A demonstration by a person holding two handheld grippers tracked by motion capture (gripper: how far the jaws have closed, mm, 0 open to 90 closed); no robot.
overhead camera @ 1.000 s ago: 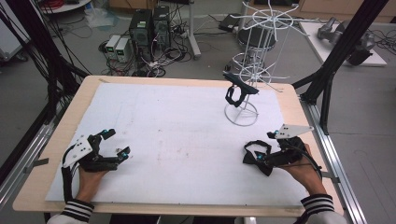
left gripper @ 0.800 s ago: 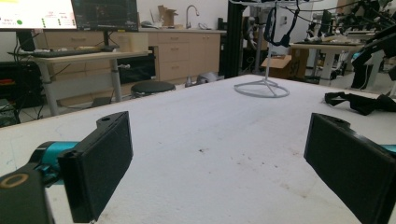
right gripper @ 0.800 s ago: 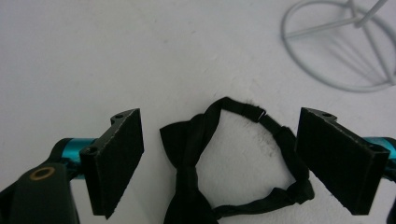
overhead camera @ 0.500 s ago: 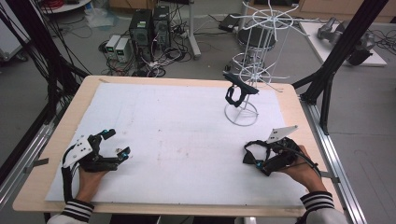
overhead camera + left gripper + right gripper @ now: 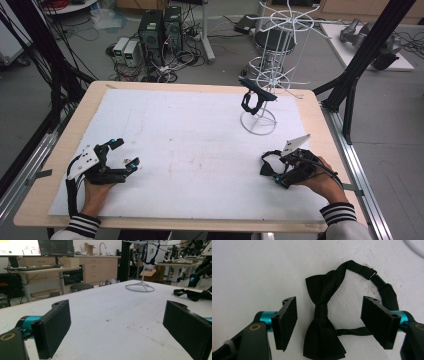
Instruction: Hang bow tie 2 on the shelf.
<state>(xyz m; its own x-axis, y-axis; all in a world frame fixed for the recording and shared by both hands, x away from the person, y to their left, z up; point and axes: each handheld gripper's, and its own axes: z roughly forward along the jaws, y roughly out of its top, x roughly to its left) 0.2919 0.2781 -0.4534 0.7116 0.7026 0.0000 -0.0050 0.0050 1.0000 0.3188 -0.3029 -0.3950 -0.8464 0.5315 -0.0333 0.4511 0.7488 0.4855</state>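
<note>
A black bow tie point(image 5: 322, 327) lies flat on the white table cover point(image 5: 200, 140), its strap point(image 5: 362, 270) looped to the right. My right gripper point(image 5: 329, 315) straddles its knot; the jaws have just been closing, but both pads stand clear of the cloth. In the high view that gripper point(image 5: 276, 170) is near the table's right front, at the bow tie point(image 5: 266, 167). My left gripper point(image 5: 127, 152) rests at the front left, jaws wide open and nothing between them point(image 5: 115, 322).
A white wire stand point(image 5: 260, 122) rises at the back right of the table, and a black item point(image 5: 252, 97) hangs on one of its arms. Black frame posts point(image 5: 350, 90) stand off the right edge. Computers and cables lie on the floor beyond.
The right gripper's jaws have narrowed around the bow tie, and that hand has tipped slightly left. The left gripper has stayed put.
</note>
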